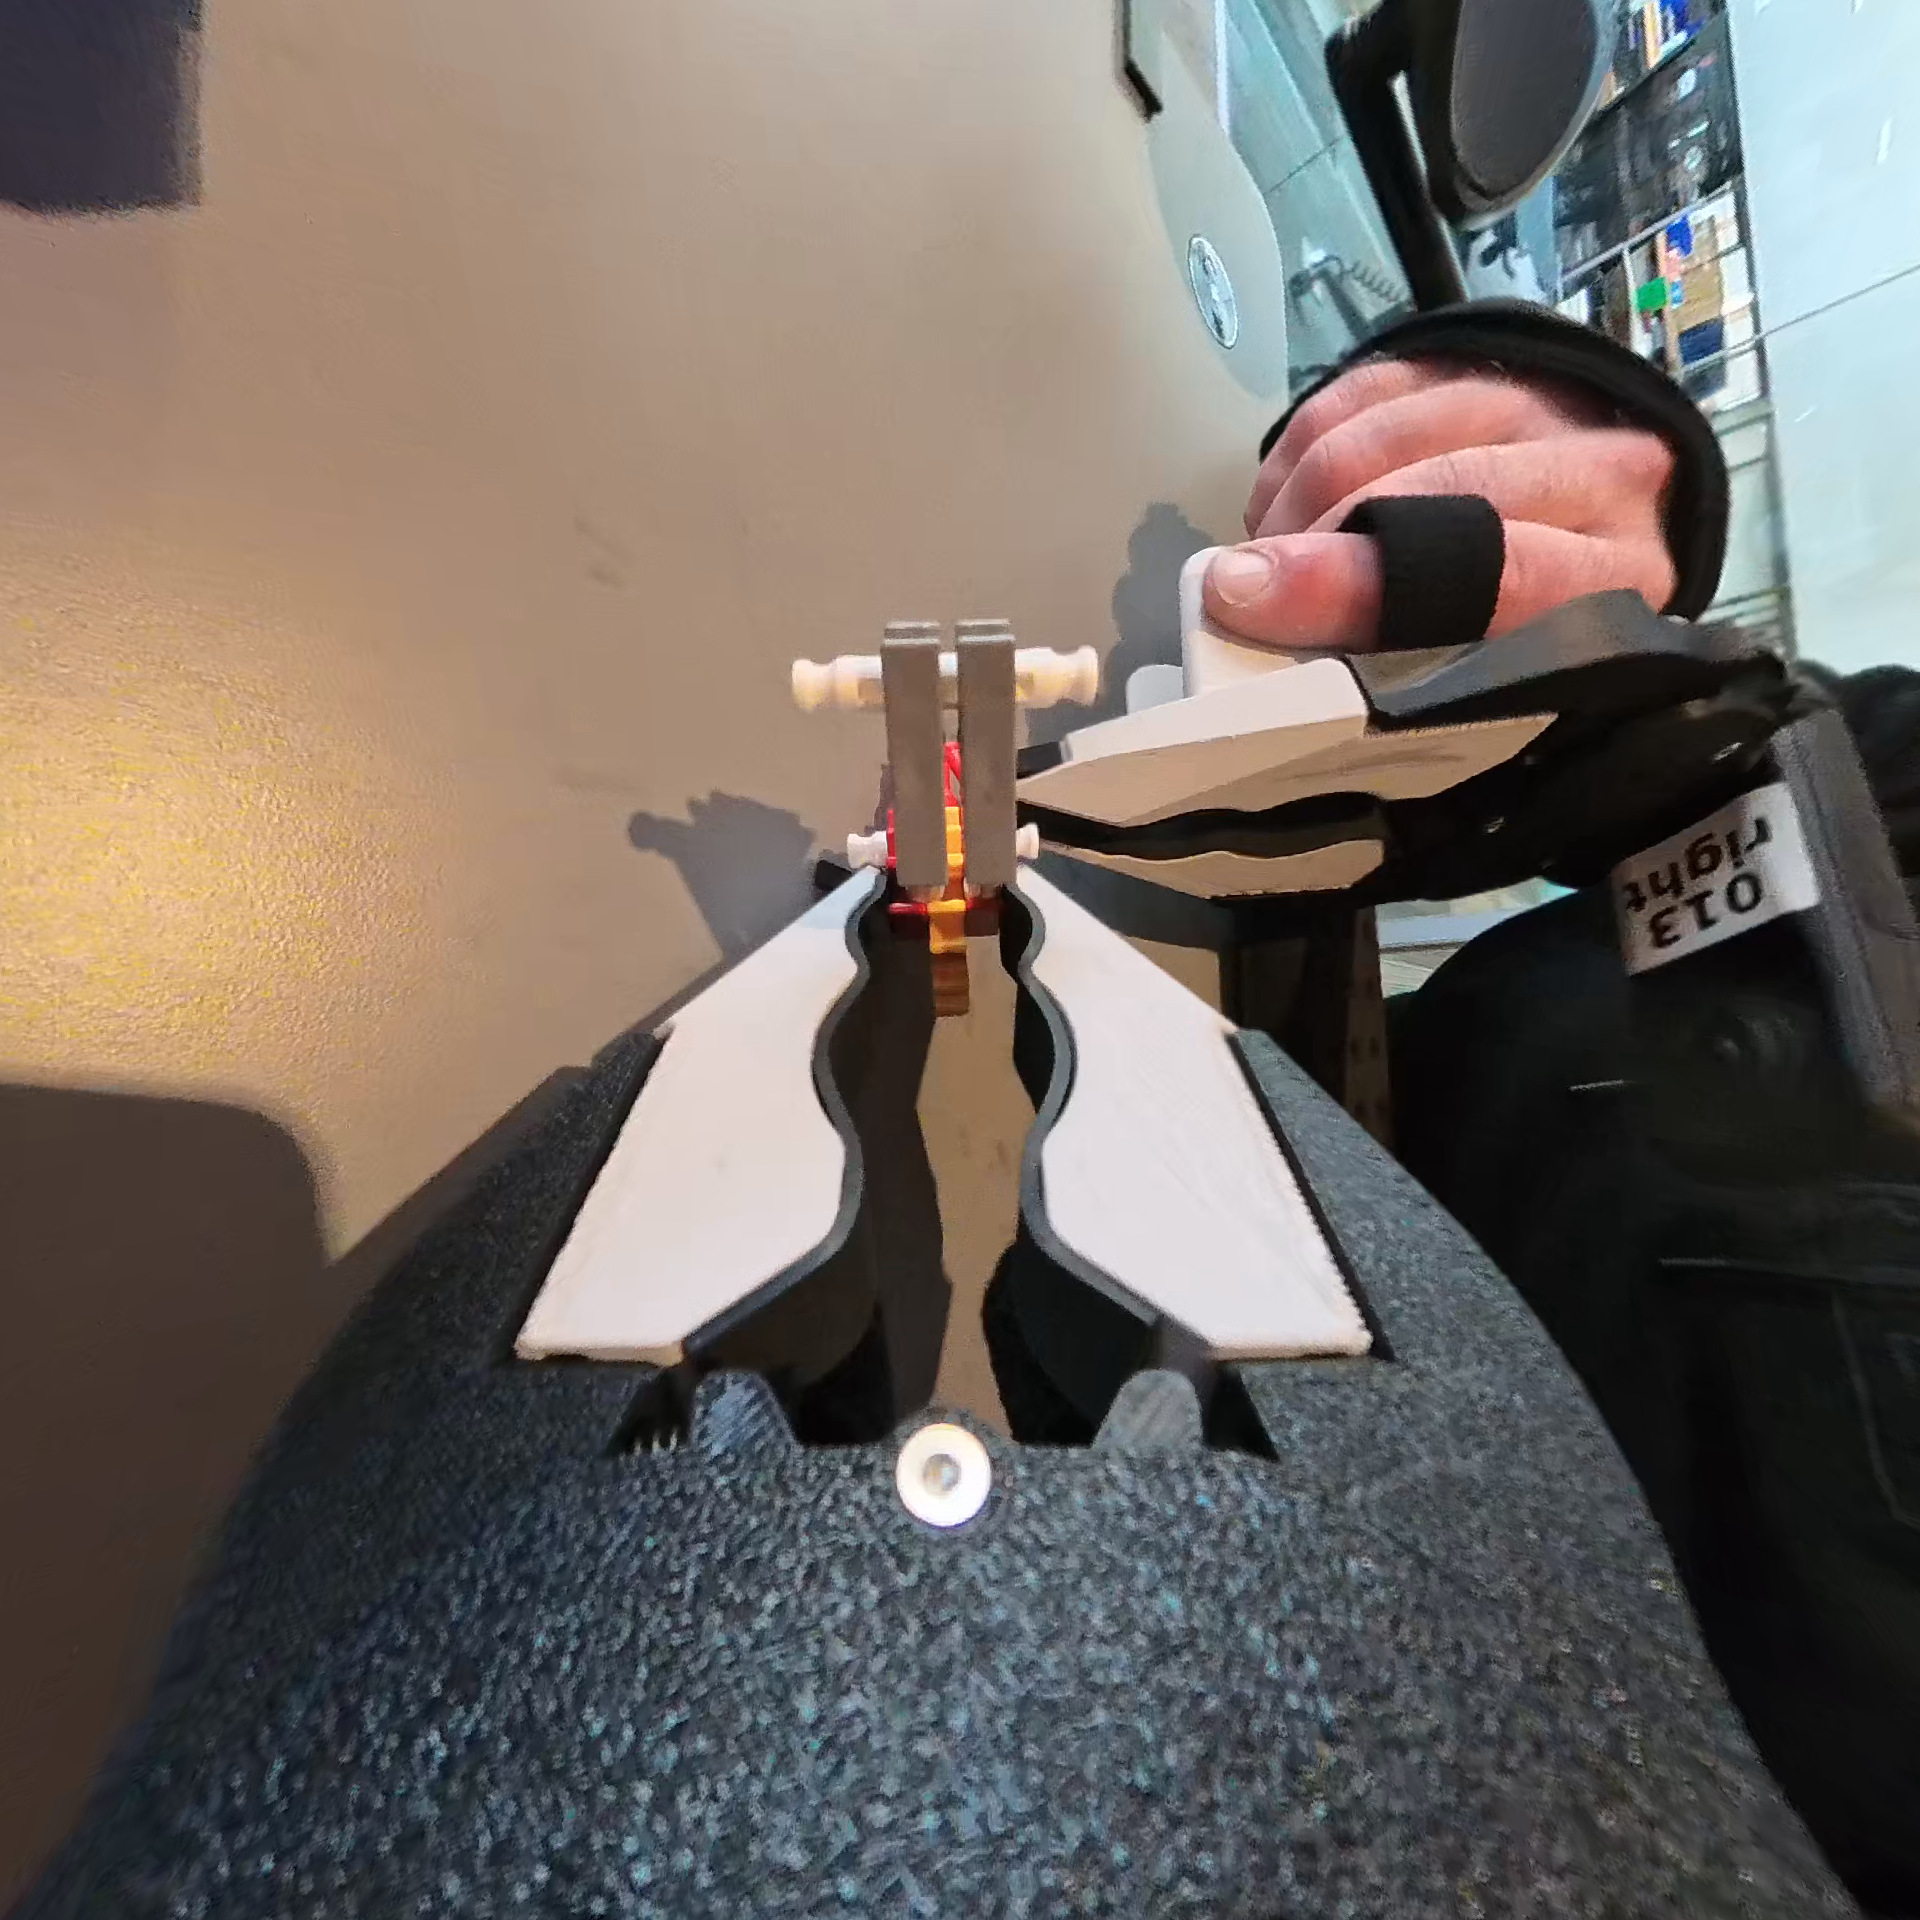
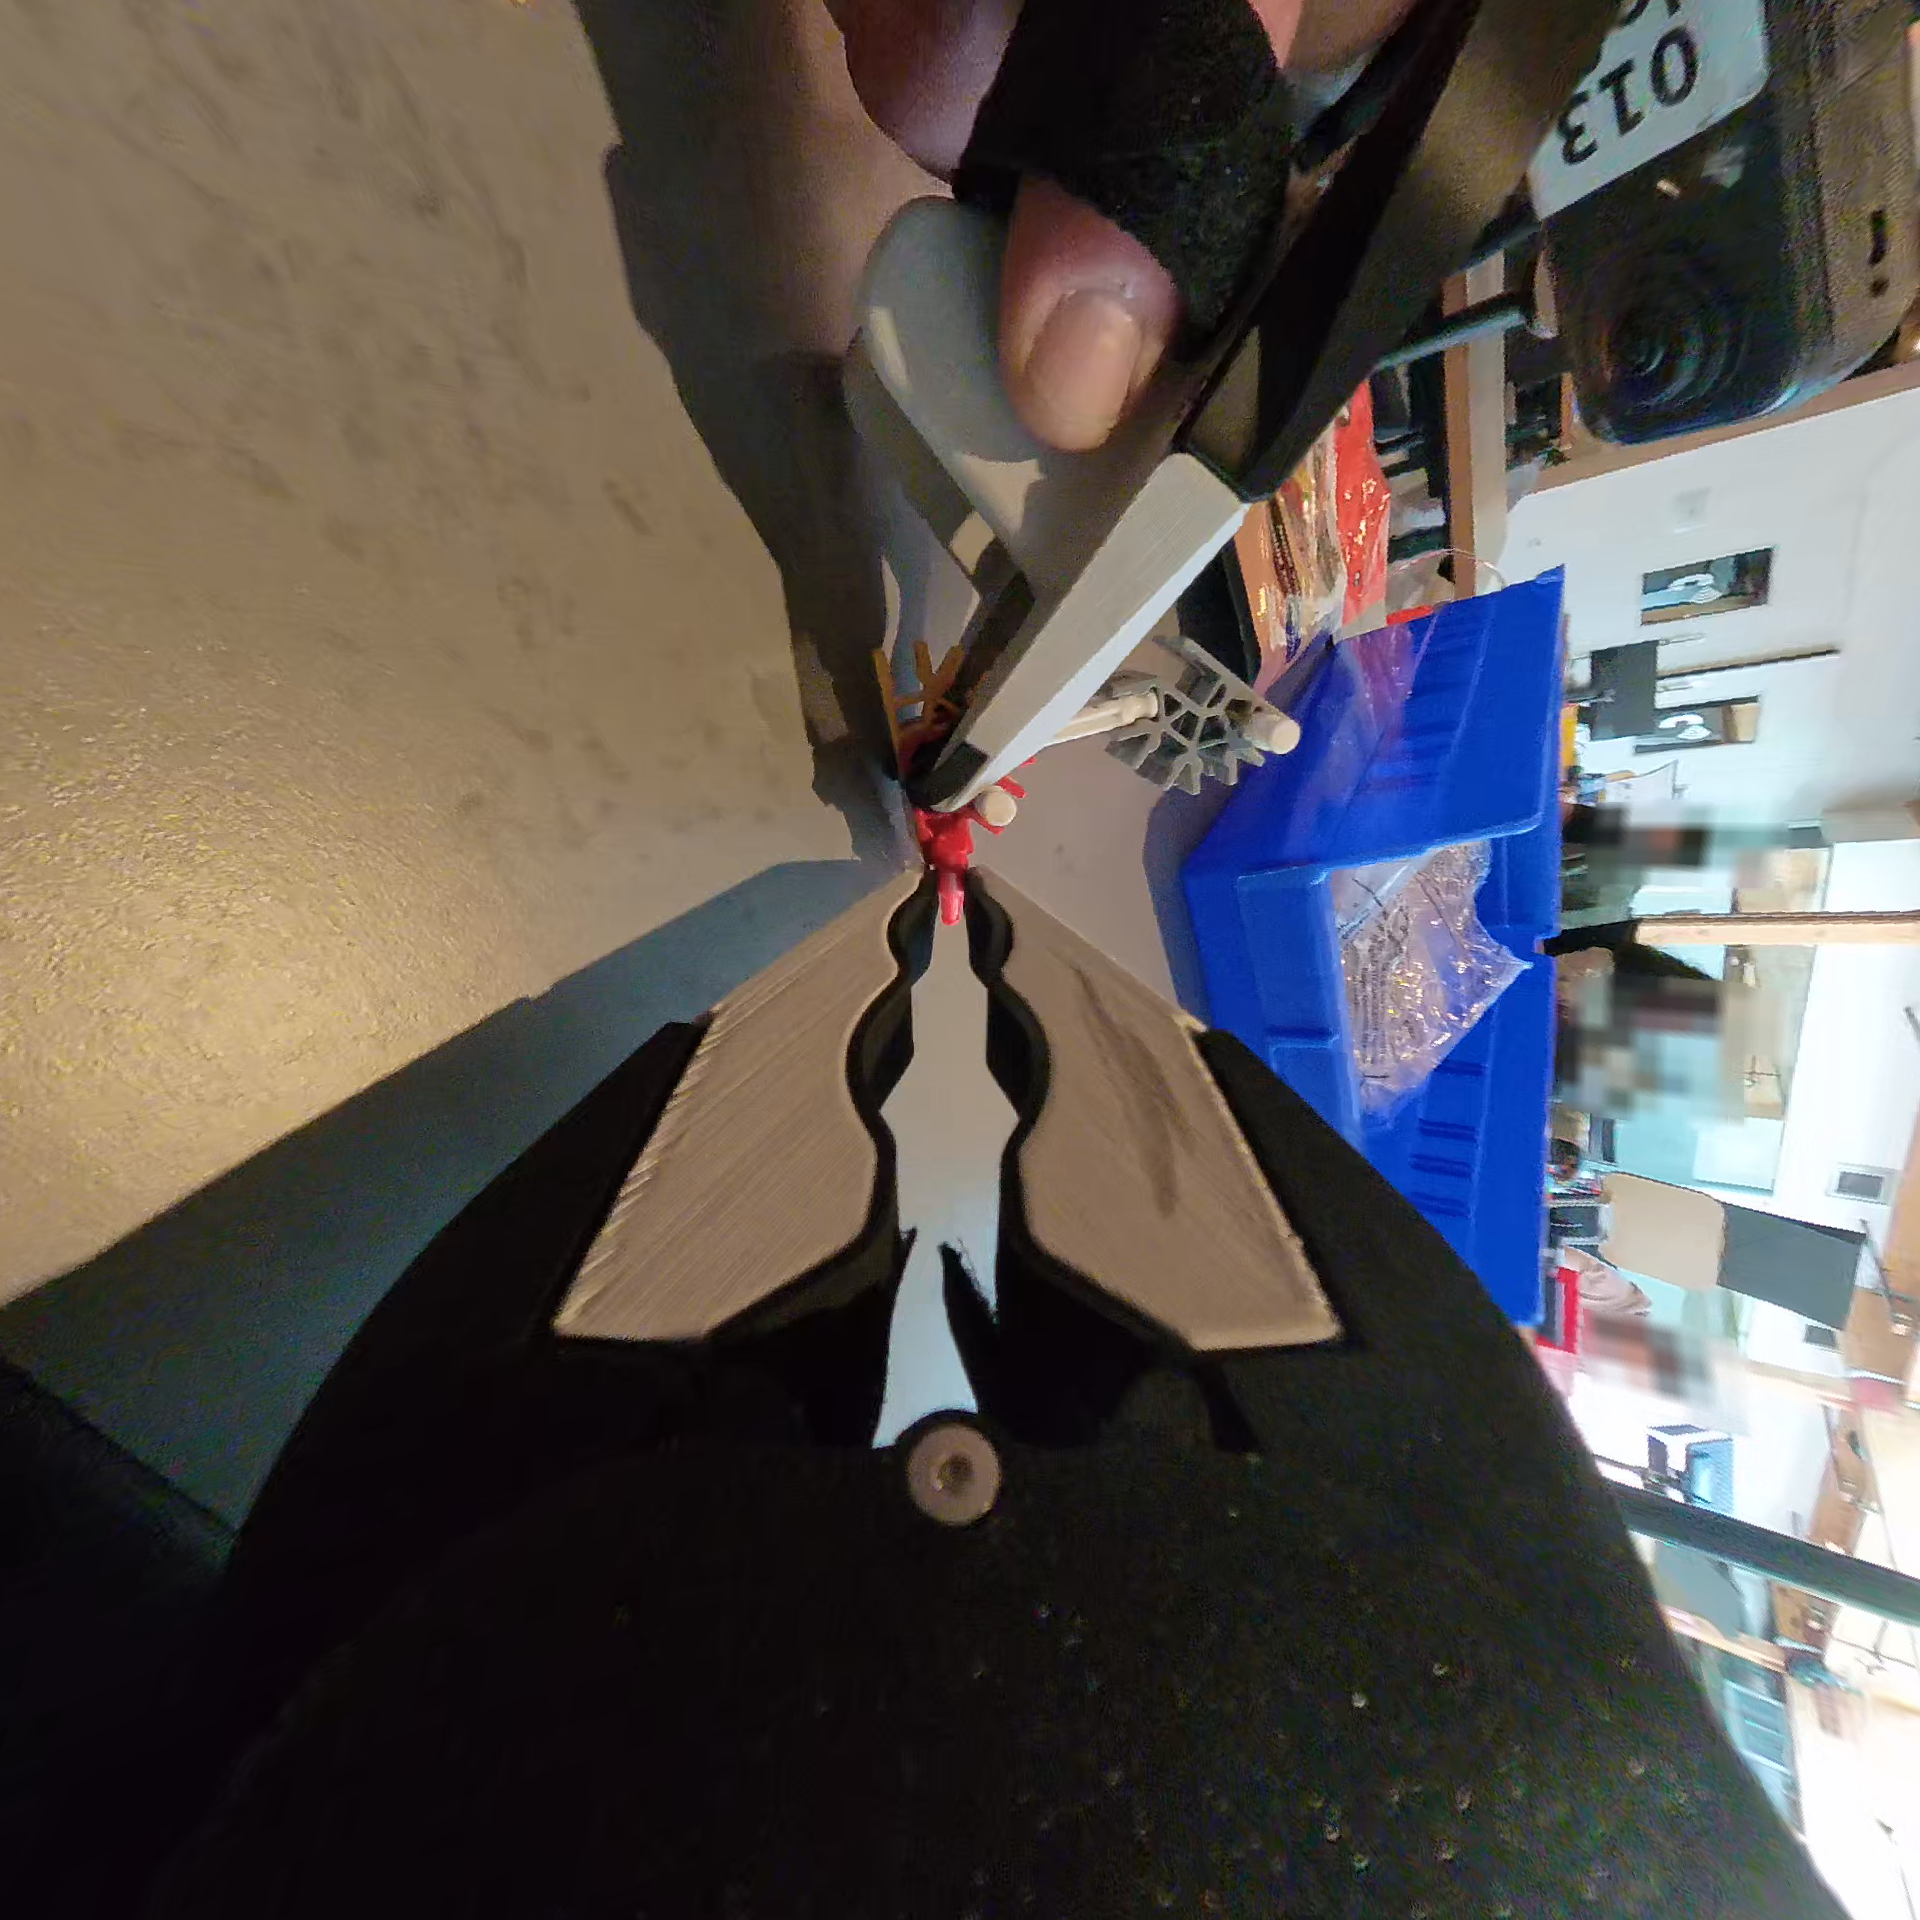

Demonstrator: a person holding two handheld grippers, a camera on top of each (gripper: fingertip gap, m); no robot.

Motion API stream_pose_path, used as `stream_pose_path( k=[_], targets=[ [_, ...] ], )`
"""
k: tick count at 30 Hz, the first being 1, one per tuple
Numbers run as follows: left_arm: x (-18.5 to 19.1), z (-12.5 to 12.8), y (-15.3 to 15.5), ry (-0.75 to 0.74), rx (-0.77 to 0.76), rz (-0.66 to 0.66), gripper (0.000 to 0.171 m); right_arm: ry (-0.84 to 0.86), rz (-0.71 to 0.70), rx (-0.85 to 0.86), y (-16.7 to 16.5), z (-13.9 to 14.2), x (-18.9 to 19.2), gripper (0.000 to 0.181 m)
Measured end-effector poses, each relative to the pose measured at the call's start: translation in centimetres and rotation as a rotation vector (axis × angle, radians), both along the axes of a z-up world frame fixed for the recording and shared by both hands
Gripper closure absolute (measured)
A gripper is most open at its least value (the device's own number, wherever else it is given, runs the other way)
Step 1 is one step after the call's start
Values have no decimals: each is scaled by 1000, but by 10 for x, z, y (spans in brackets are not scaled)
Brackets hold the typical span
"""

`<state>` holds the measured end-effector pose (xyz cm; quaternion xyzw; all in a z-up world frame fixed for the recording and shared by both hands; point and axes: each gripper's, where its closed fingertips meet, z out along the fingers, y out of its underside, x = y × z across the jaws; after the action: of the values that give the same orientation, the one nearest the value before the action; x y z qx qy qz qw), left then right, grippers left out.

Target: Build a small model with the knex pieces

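Note:
A small toy assembly of two grey connectors (image 1: 909,769), white rods (image 1: 831,681), and red and yellow pieces (image 1: 948,935) is held between both grippers above a beige surface (image 1: 416,520). My left gripper (image 1: 940,899) is shut on its lower end, around the yellow and red parts. My right gripper (image 2: 945,883) is shut on the red piece (image 2: 943,836) of the same assembly. It reaches in from the right in the left wrist view (image 1: 1039,821). The left gripper (image 2: 935,774) comes in from above in the right wrist view. A grey connector (image 2: 1184,727) sticks out behind it.
A blue plastic bin (image 2: 1475,686) holding a clear plastic bag (image 2: 1413,966) stands just right of the grippers. A person's hand (image 1: 1455,499) with a black strap works the right gripper. Shelves and furniture fill the background on the right. Only a small space, under 4 cm, lies between the two pairs of fingers.

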<state>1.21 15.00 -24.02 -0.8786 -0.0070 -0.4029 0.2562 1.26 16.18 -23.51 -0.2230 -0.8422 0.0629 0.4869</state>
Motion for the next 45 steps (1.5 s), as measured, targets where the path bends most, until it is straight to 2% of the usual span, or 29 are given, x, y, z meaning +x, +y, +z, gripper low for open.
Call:
stream_pose_path(
  k=[13,27,32,38,45],
  targets=[
    [0,1,1,-69,-5,12,155,43,-10,66,-4,4,0,178],
    [0,1,2,-58,-1,18,155,33,-55,128,-2,2,0,178],
    [0,0,2,-29,11,14,154,39,-82,96,-2,2,0,178],
    [1,-1,1,39,27,-13,155,-13,-63,-78,-4,0,1,177],
    [2,-1,2,53,26,-27,155,-177,36,-329,-5,-1,3,173]
  ],
)
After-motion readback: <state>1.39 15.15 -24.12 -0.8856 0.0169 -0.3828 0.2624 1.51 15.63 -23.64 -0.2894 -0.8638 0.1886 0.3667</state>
